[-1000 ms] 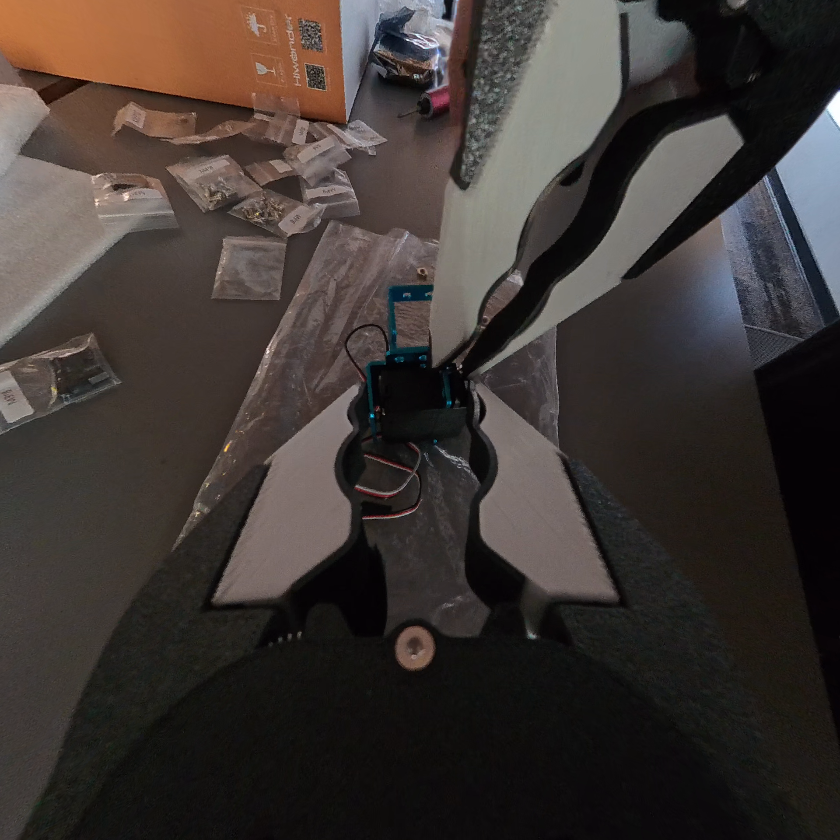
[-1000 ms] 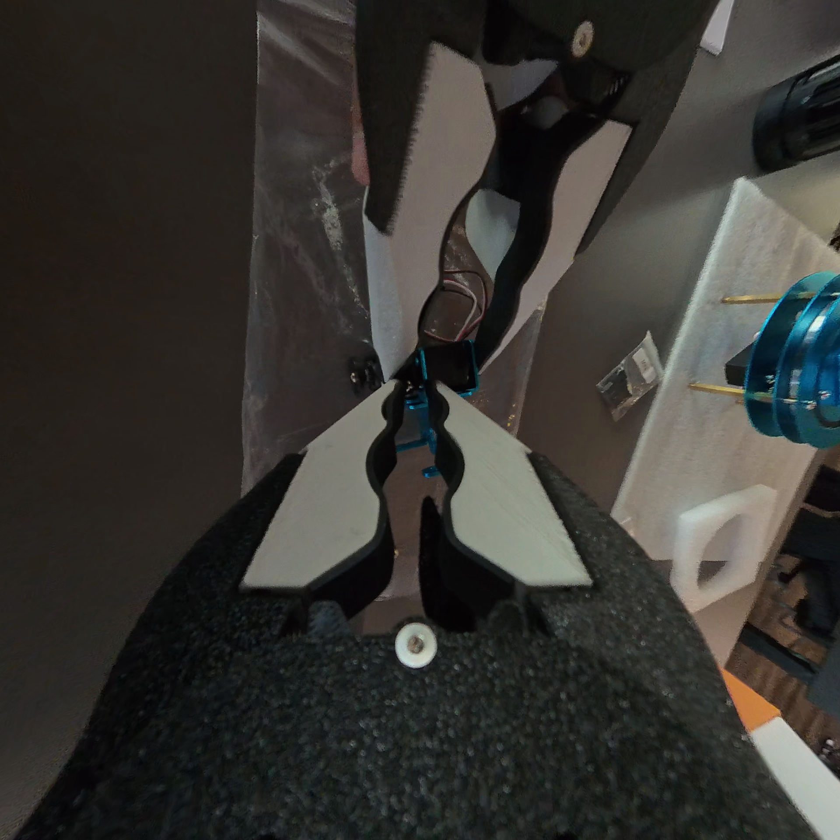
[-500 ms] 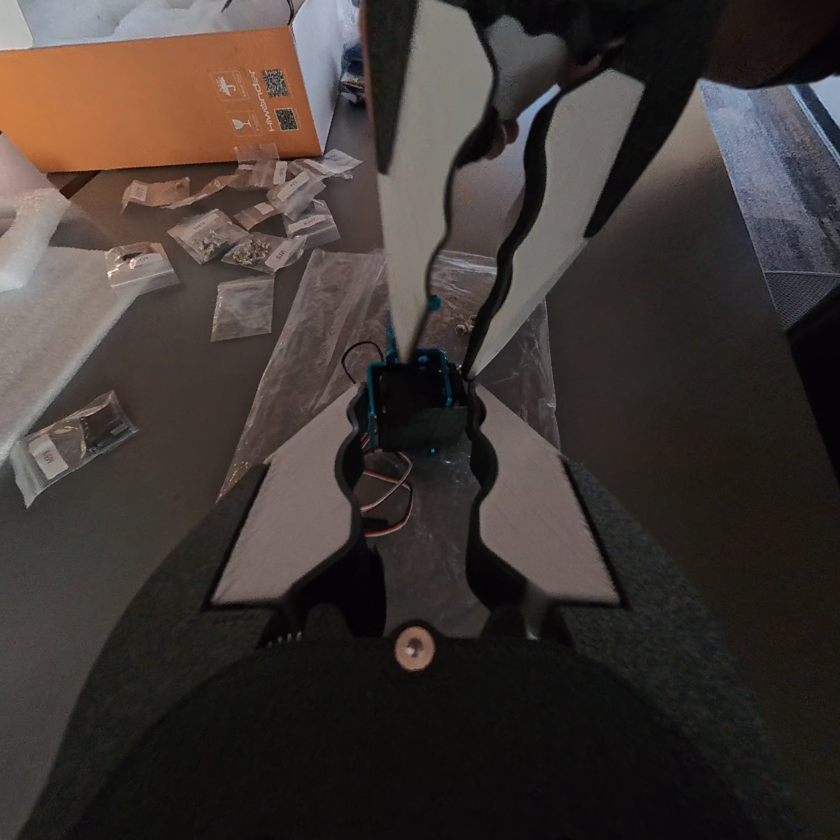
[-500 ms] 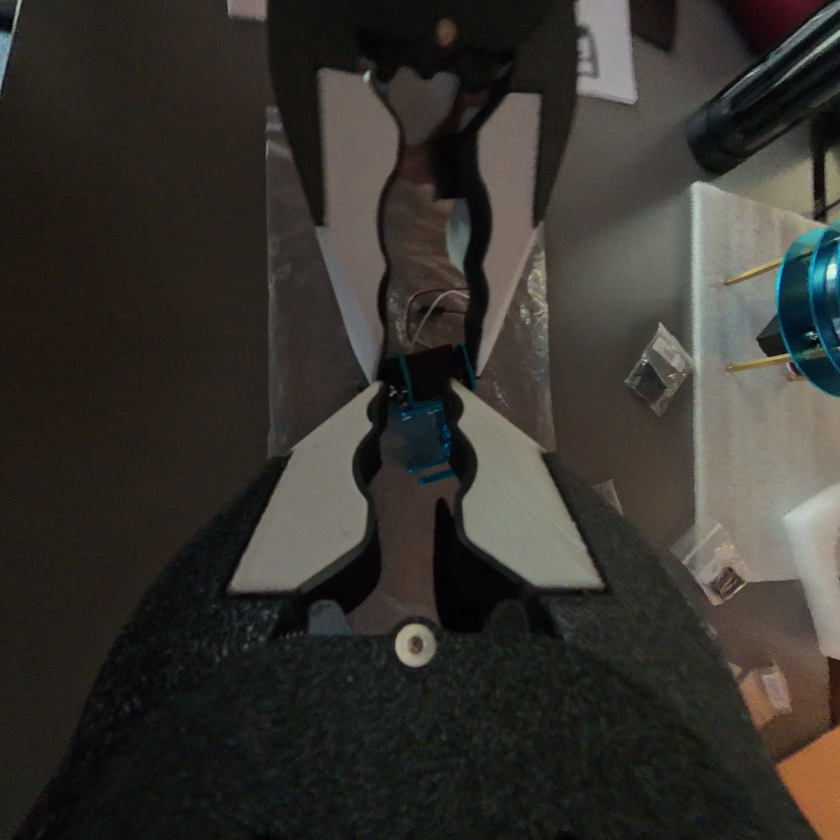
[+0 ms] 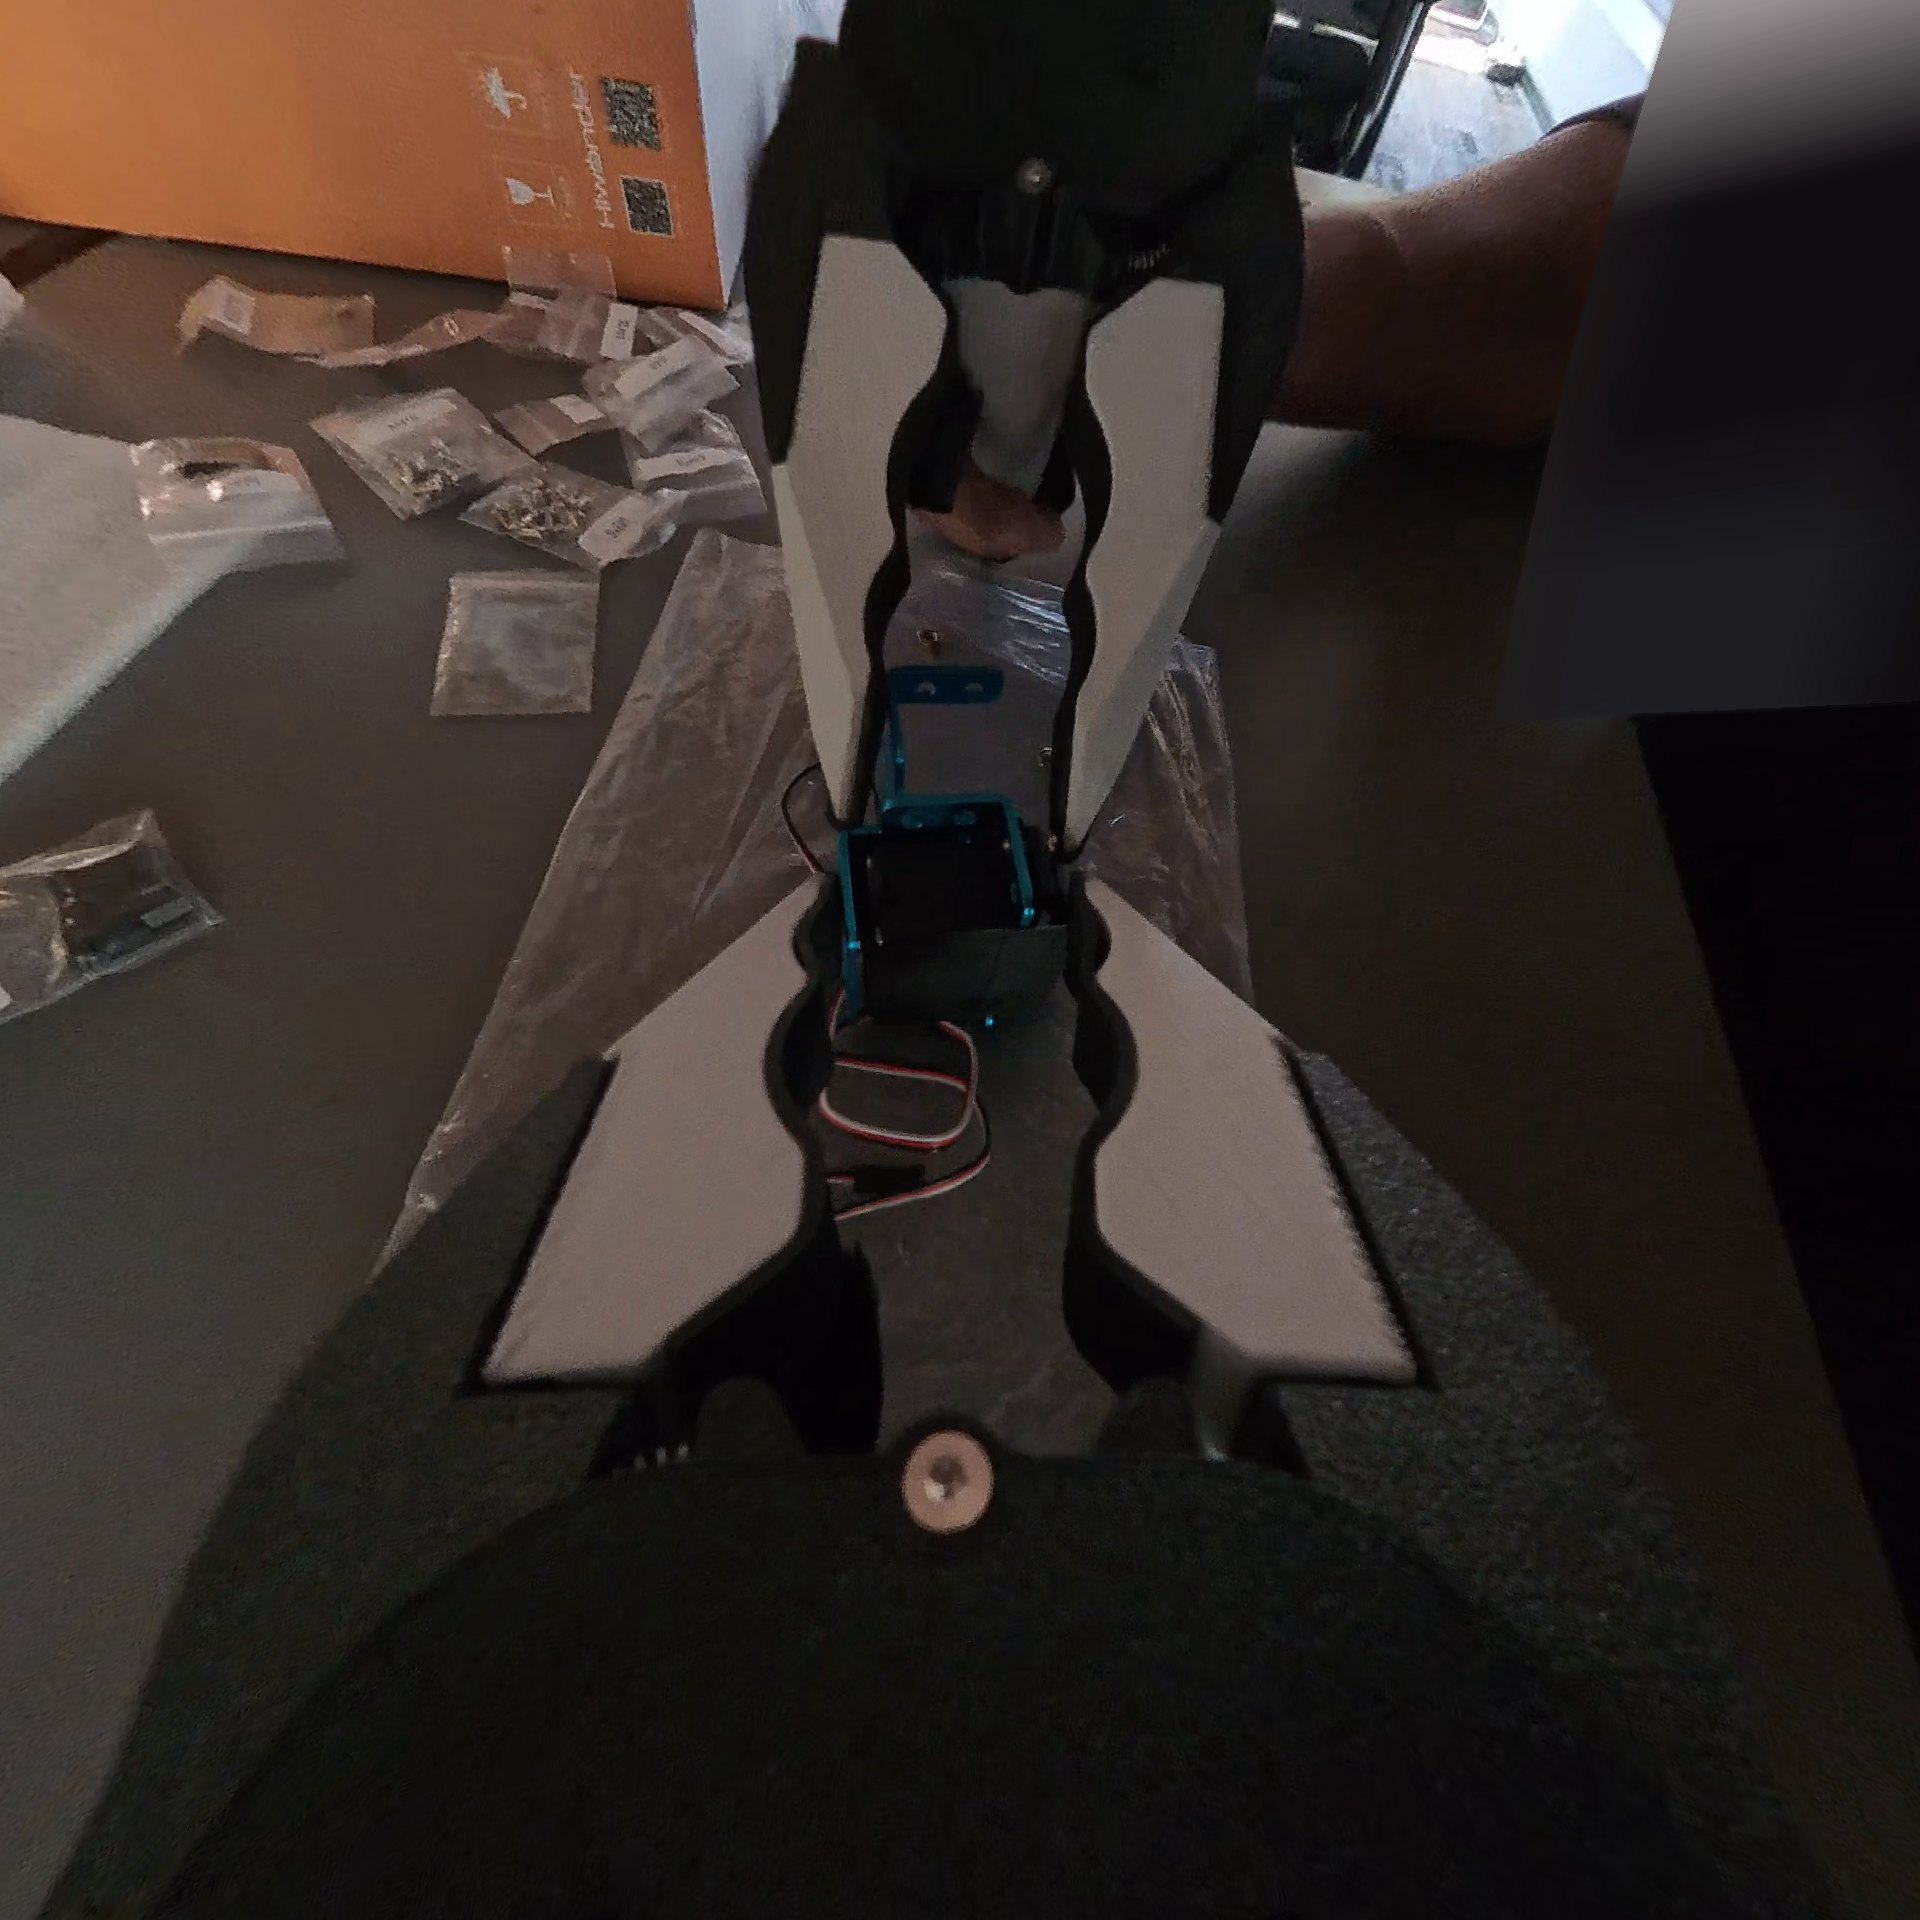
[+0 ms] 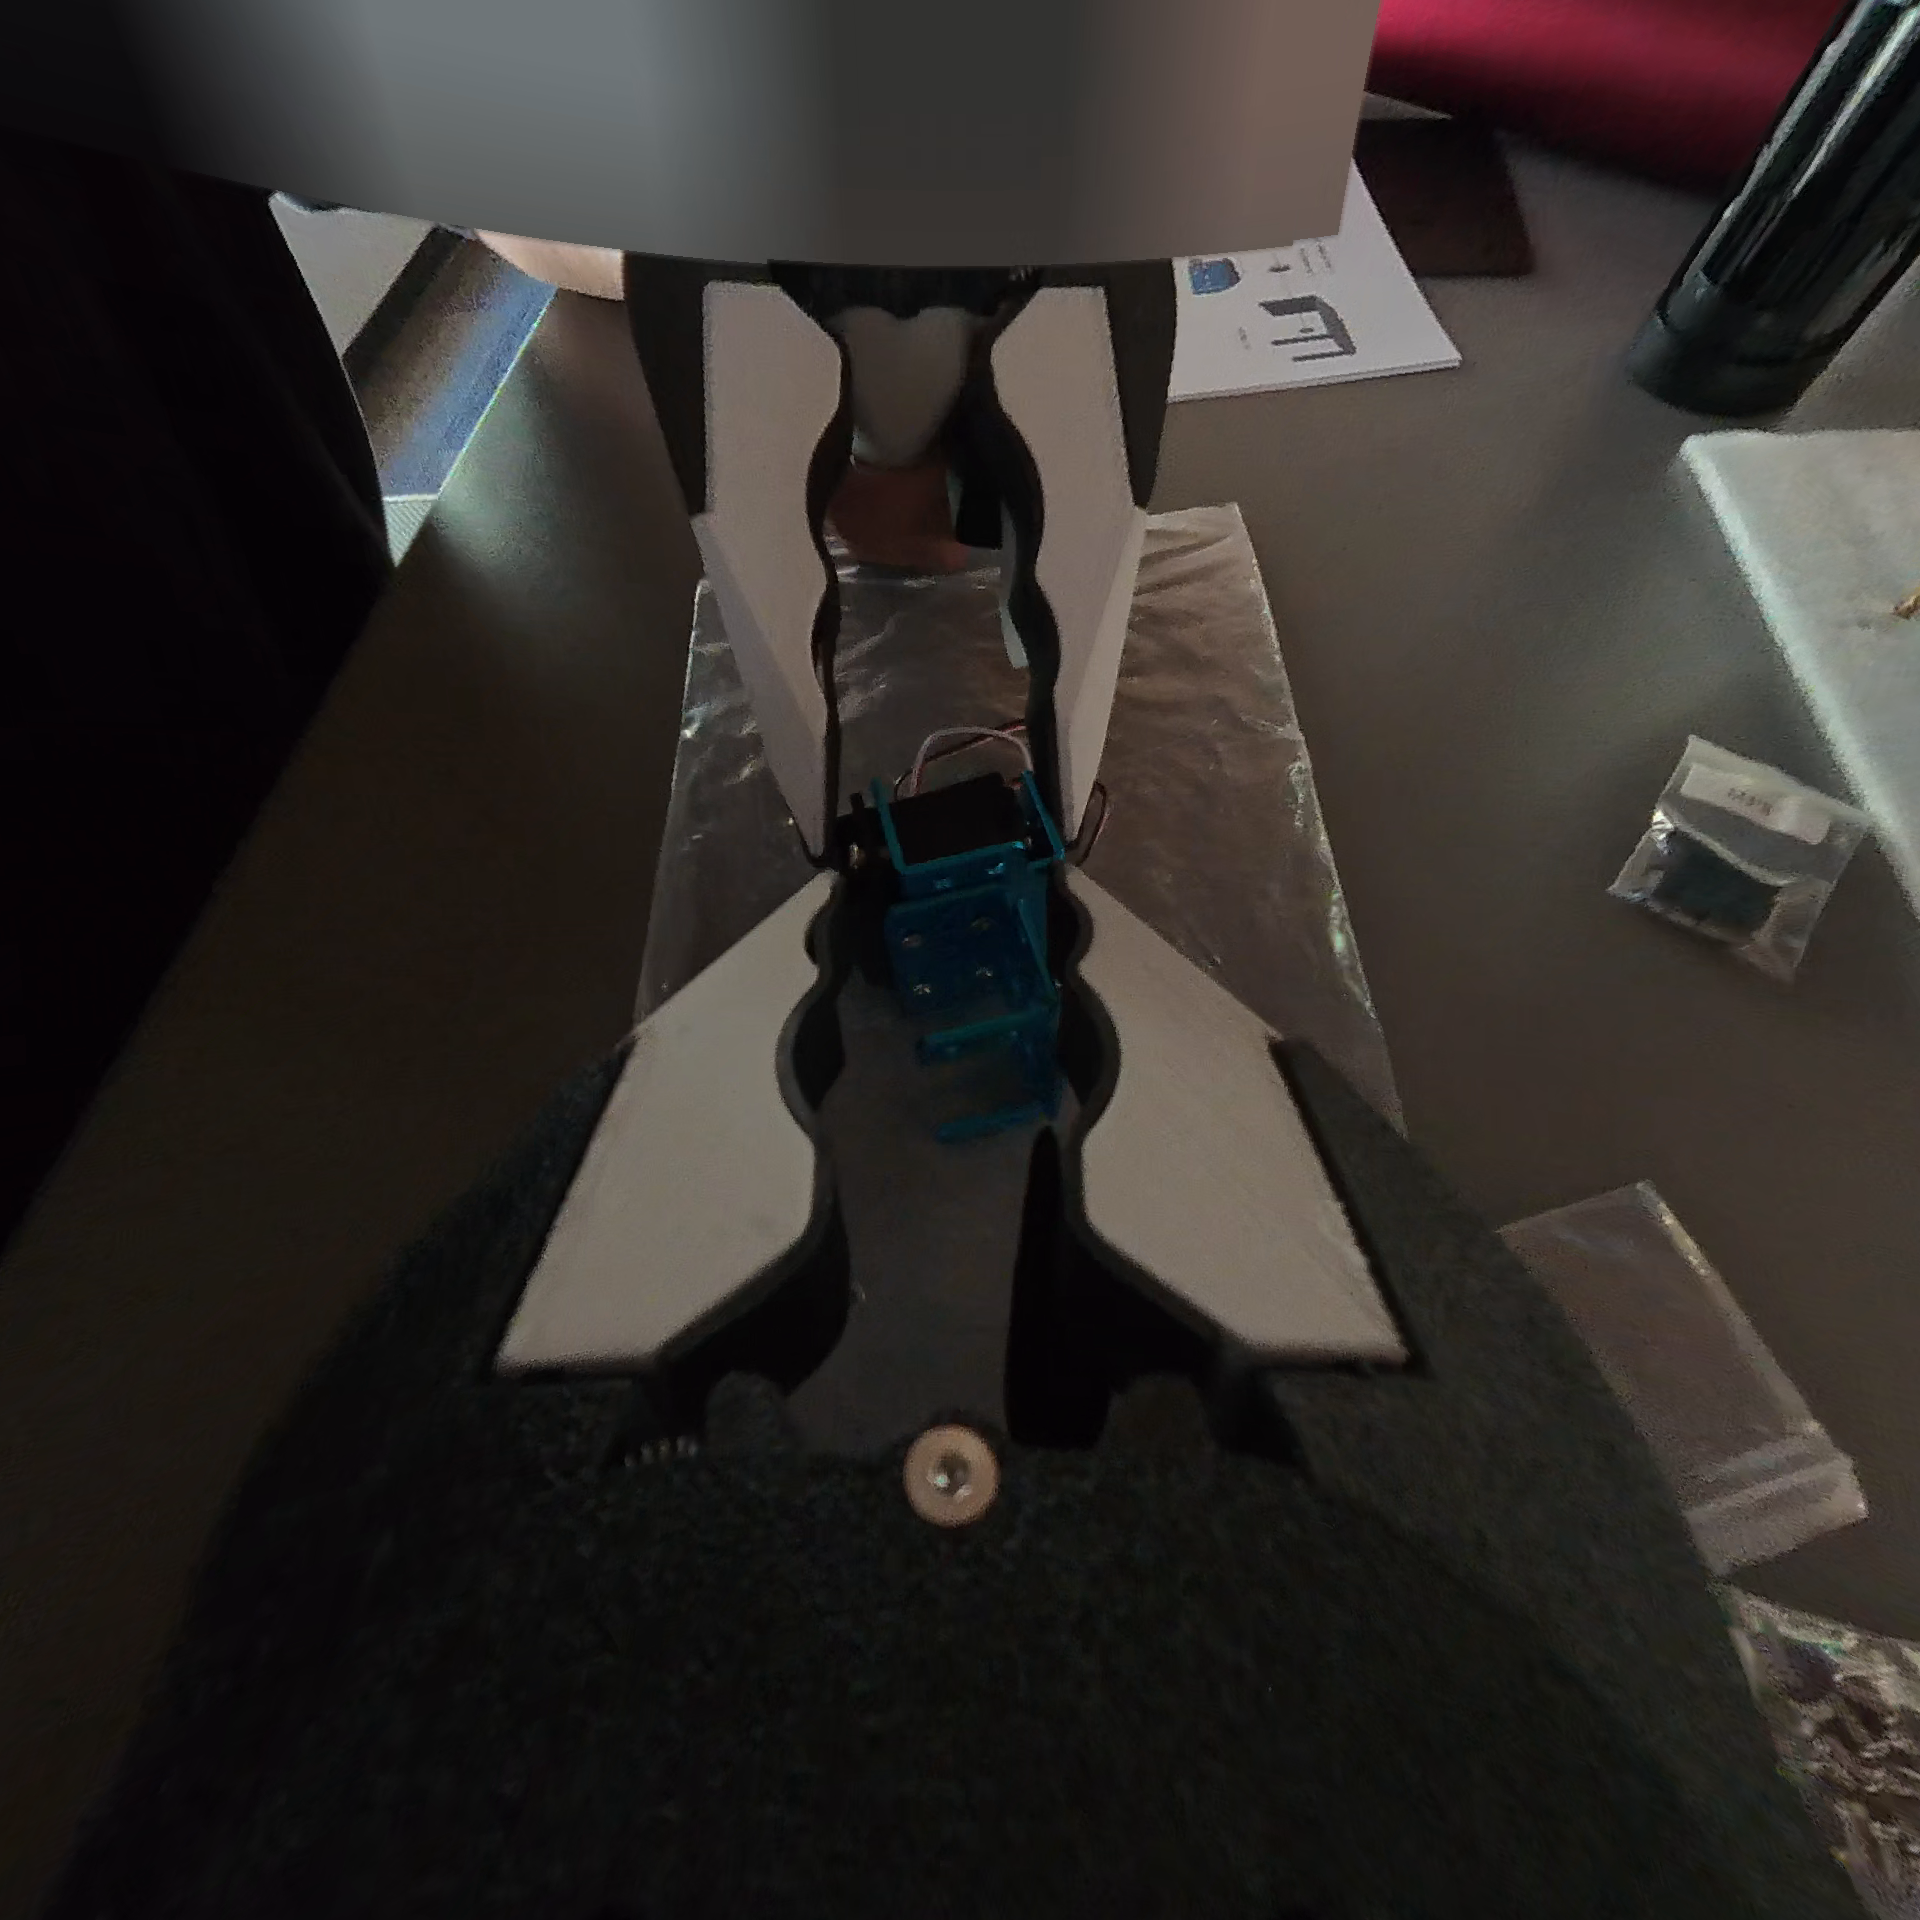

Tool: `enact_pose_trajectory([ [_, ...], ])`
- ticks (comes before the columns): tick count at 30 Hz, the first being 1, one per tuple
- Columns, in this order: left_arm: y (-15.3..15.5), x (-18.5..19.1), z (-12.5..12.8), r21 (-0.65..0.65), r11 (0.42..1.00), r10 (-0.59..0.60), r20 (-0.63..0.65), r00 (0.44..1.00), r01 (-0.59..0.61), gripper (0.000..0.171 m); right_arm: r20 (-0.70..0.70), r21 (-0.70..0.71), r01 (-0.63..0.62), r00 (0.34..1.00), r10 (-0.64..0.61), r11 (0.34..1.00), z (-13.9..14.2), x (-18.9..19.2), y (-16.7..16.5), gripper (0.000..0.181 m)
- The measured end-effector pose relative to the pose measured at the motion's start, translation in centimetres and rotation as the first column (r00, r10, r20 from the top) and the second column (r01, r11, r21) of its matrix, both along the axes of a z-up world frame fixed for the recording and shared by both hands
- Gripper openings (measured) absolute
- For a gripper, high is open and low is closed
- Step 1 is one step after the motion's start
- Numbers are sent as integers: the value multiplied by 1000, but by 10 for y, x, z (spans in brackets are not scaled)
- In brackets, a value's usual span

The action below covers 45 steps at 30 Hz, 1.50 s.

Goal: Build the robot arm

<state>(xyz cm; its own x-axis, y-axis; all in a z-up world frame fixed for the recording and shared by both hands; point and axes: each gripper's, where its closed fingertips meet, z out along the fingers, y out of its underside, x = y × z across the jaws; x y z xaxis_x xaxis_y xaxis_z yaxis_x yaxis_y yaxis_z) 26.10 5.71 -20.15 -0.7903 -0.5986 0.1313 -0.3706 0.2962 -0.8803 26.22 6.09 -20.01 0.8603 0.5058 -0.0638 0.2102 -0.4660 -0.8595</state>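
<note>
My left gripper is shut on a black servo that sits in a blue metal bracket, just above a clear plastic sheet. The servo's red, white and black wire coils between my left fingers. My right gripper faces the left one head on. Its jaws stand apart around the blue bracket; the right finger is close against it and the left finger stands clear. The servo shows just beyond its tips. Each gripper shows in the other's view: the right gripper, the left gripper.
An orange box, several small bags of screws and white foam lie to the left. A bagged black part, an empty zip bag, a paper sheet and a dark bottle lie nearby. The table edge runs close. My two grippers' fingertips are within a few centimetres of each other. From either gripper's tips it is about 30 cm to the dark bottle.
My right gripper has swung round from a slanted pose to face the left one squarely, and its jaws have widened around the blue bracket. My left gripper has kept its hold on the servo.
</note>
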Motion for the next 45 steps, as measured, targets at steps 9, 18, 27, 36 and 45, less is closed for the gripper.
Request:
enact_pose_trajectory([
  [9, -1, 4, 0, -19, 1000, 16, -20, 1000, -17, 42, -85, -11, 30, 996, -31, 999, 3, 2, -1, 42],
  [18, -3, 4, -1, -20, 1000, 16, -27, 1000, -16, 43, -85, -27, 26, 996, -29, 999, 2, 1, -2, 35],
  [27, -7, 3, -2, 2, 1000, 21, -15, 1000, -21, 43, -67, -40, -3, 998, 0, 999, 3, -1, -4, 33],
  [36, -10, 2, -2, 20, 999, 27, 13, 1000, -27, 42, -28, -20, -11, 1000, 10, 1000, 2, -2, -7, 31],
  [45, -7, 1, -2, 26, 1000, 11, 3, 1000, -11, 43, -24, 5, 4, 1000, -4, 1000, 2, -2, -5, 32],
])
